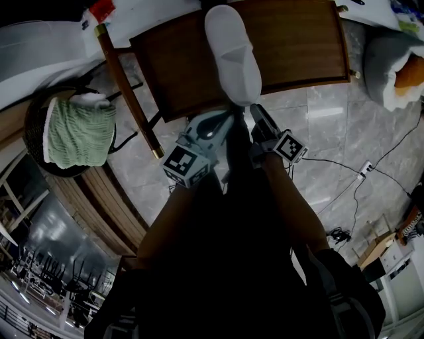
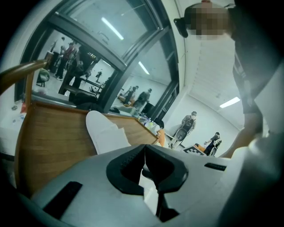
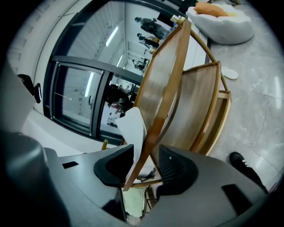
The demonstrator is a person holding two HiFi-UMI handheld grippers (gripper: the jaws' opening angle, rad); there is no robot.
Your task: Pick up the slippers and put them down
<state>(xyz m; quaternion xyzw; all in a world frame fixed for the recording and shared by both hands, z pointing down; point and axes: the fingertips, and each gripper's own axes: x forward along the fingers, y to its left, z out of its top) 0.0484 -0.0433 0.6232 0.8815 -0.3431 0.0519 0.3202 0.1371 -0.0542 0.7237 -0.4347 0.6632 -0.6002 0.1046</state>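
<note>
Your right gripper (image 3: 146,151) has its pads (image 3: 177,167) spread wide and pressing on nothing. The near edge of the wooden seat (image 1: 298,46) runs up through the gap, and the heel end of the white slipper (image 1: 232,53) stands just to its left. Your left gripper (image 2: 144,151) has its tips drawn tight together, with no slipper cloth showing between them; the slipper lies just beyond them, to the left. It rests lengthwise on the seat, toe far, heel at the near edge and seemingly a little over it. This reads as the release that ends the putting down. To finish it well, draw the right gripper straight back toward yourself along its own line. Hold the jaws wide until both pads are free of the wood edge and the heel, so nothing drags the slipper off the lip. Lift the left gripper away rather than sweeping it sideways past the heel. If the heel looks poorly supported, nudge it farther on. No brand or writing can be read: the slipper is plain, the marker cubes (image 1: 185,165) carry only black-and-white squares, and the red item (image 1: 101,10) at the far left is too small to read.
</note>
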